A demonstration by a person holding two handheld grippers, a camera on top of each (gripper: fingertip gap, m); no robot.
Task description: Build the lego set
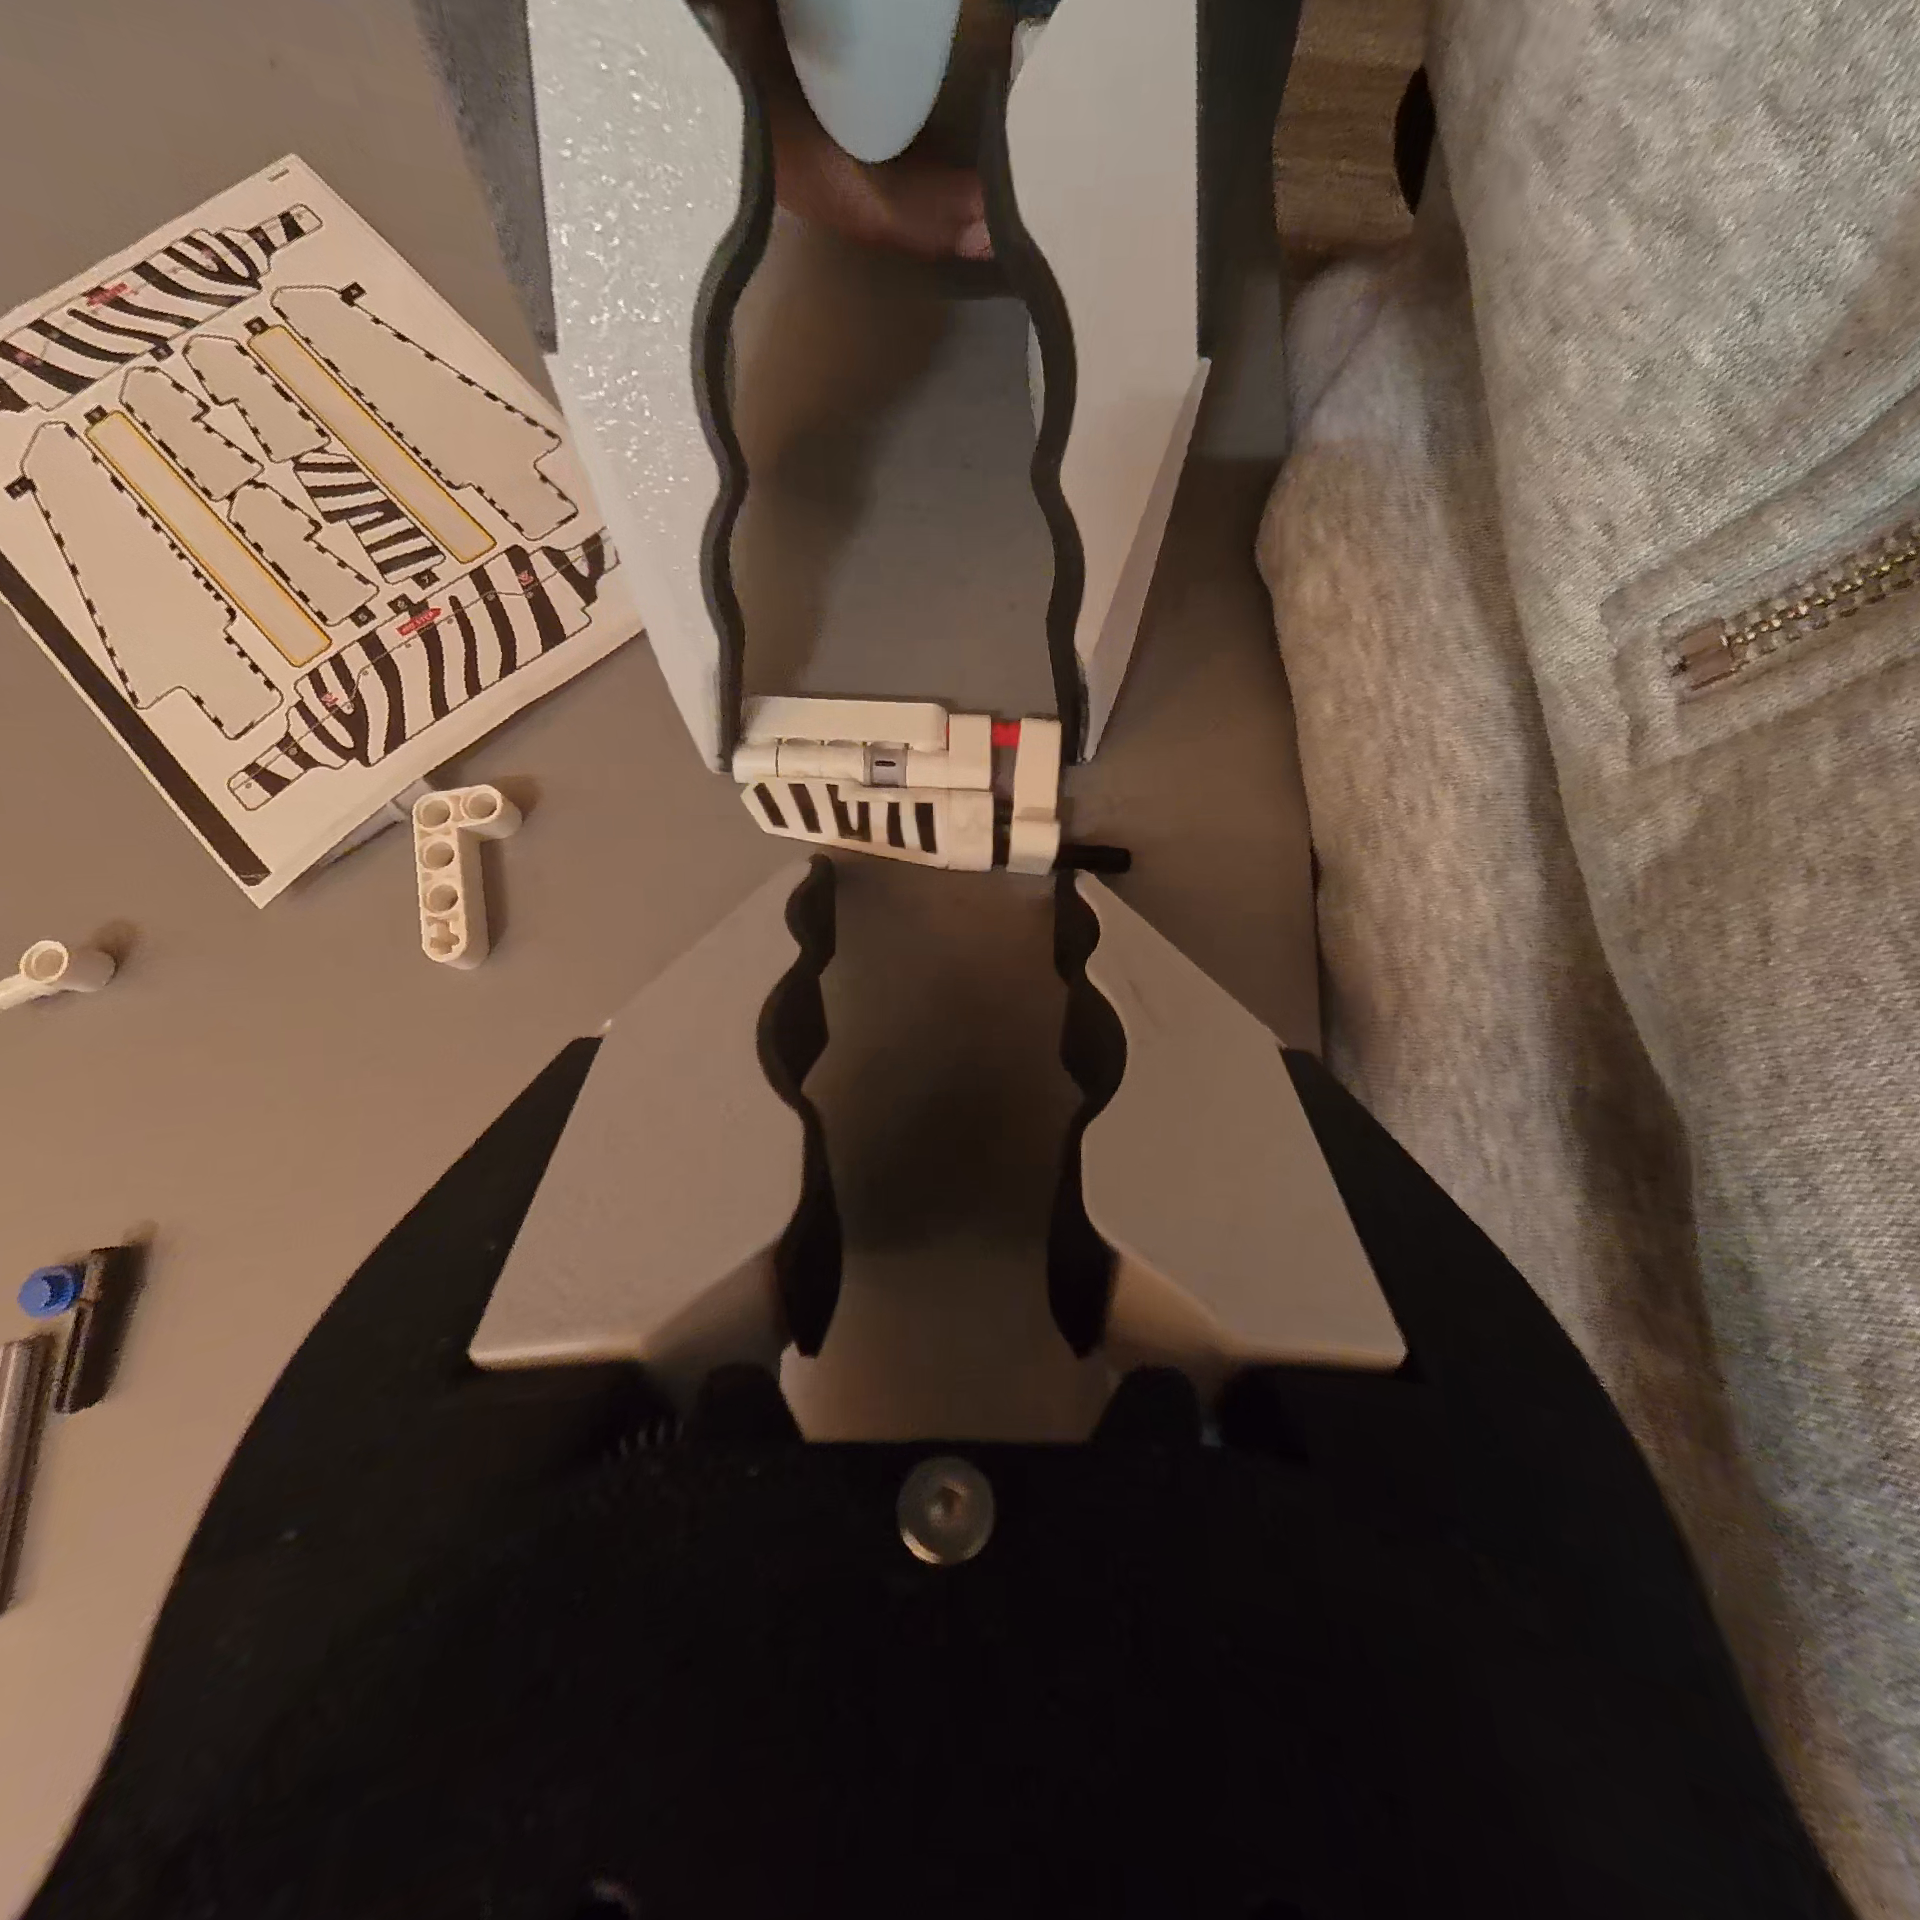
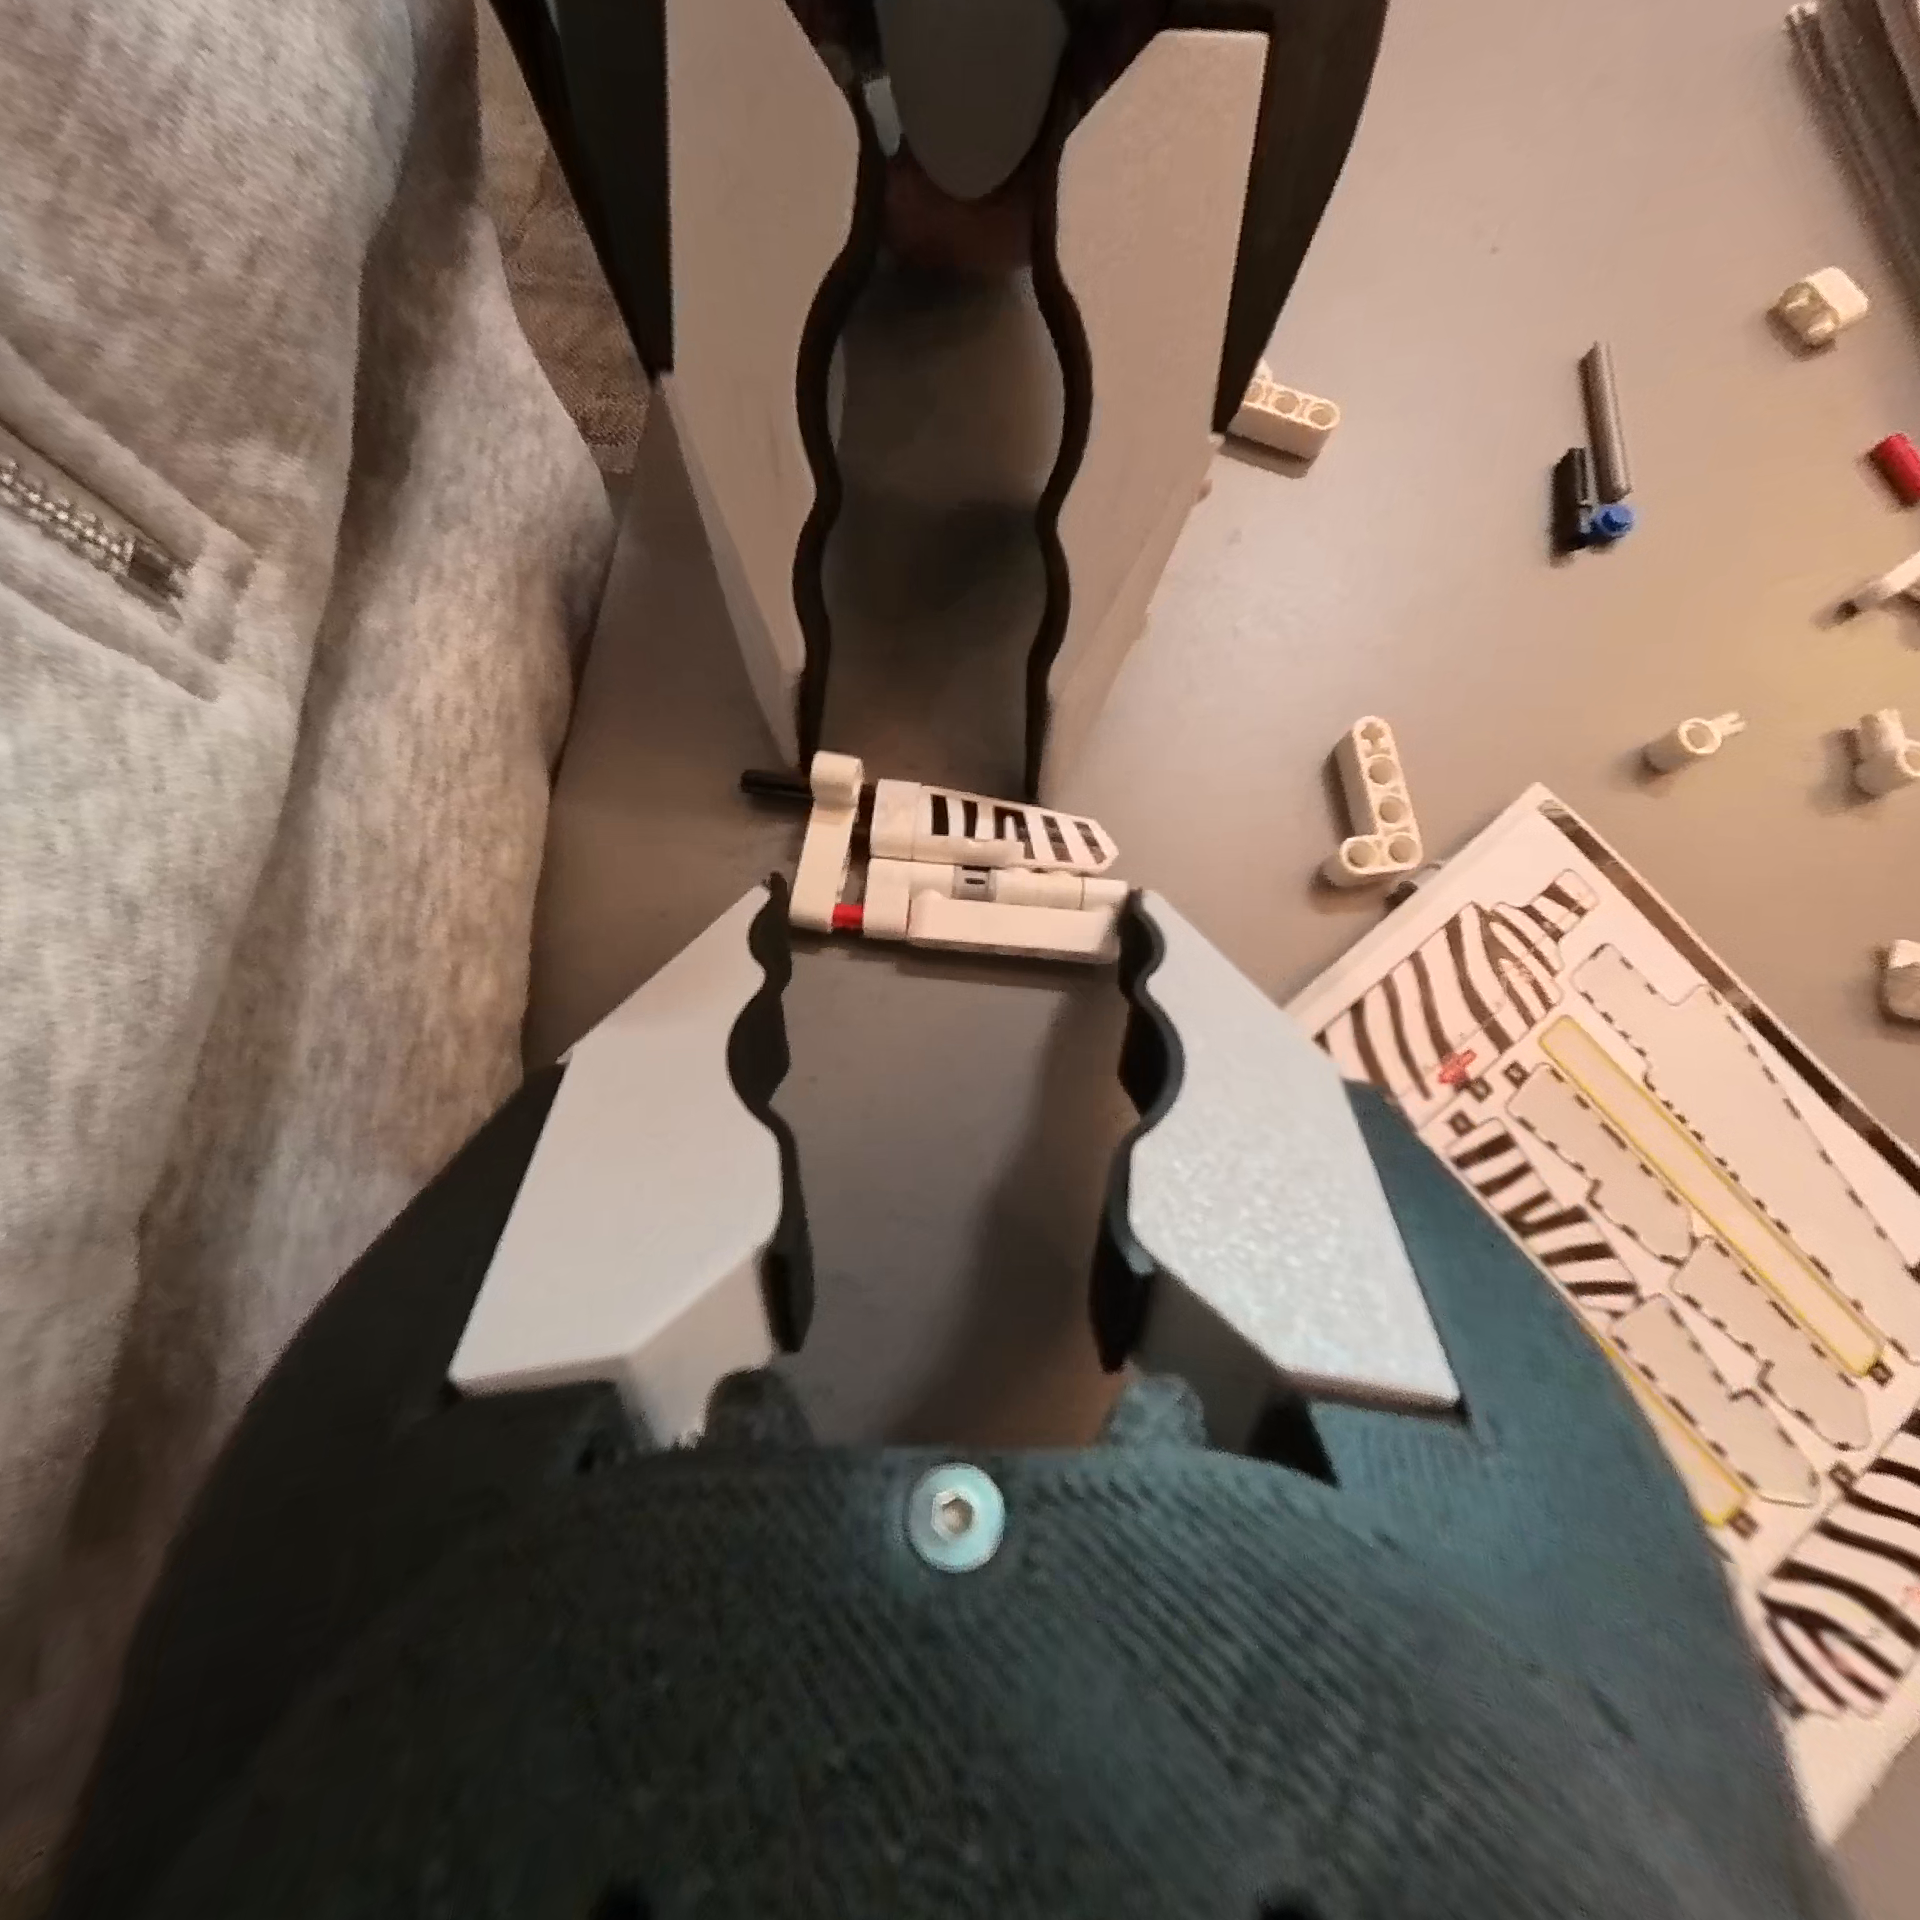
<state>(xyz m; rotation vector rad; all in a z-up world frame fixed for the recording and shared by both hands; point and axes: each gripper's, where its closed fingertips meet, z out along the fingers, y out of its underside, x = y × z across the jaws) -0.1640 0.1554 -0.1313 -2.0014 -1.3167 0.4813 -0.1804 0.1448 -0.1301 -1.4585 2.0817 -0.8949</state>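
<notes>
A small white lego assembly (image 1: 899, 790) with a black-striped panel, a red pin and a black pin sticking out of one end hangs between my two grippers, which face each other. In the right wrist view the assembly (image 2: 956, 883) sits between my right gripper's (image 2: 956, 902) fingertips, which close on the two ends of its white beam. My left gripper (image 1: 945, 875) is open, with its tips right at the striped panel's near edge. I cannot tell whether they touch it. The right gripper's fingers (image 1: 727, 665) come in from the top of the left wrist view.
A zebra-striped sticker sheet (image 1: 291, 520) (image 2: 1610, 1195) lies on the grey table (image 1: 312, 1091). Loose parts lie around it: a white L-shaped beam (image 1: 457, 873) (image 2: 1371, 800), a white connector (image 1: 52, 966), a blue pin (image 1: 47, 1294) (image 2: 1605, 520), a black axle (image 2: 1605, 421), and a red piece (image 2: 1896, 462). A person's grey zipped garment (image 1: 1610, 935) (image 2: 208, 831) is close beside the grippers. My two grippers' fingertips are within a few centimetres of each other. My right gripper's tips are some 11 cm from the white connector (image 1: 52, 966). It turns up in the right wrist view (image 2: 1675, 745) as well.
</notes>
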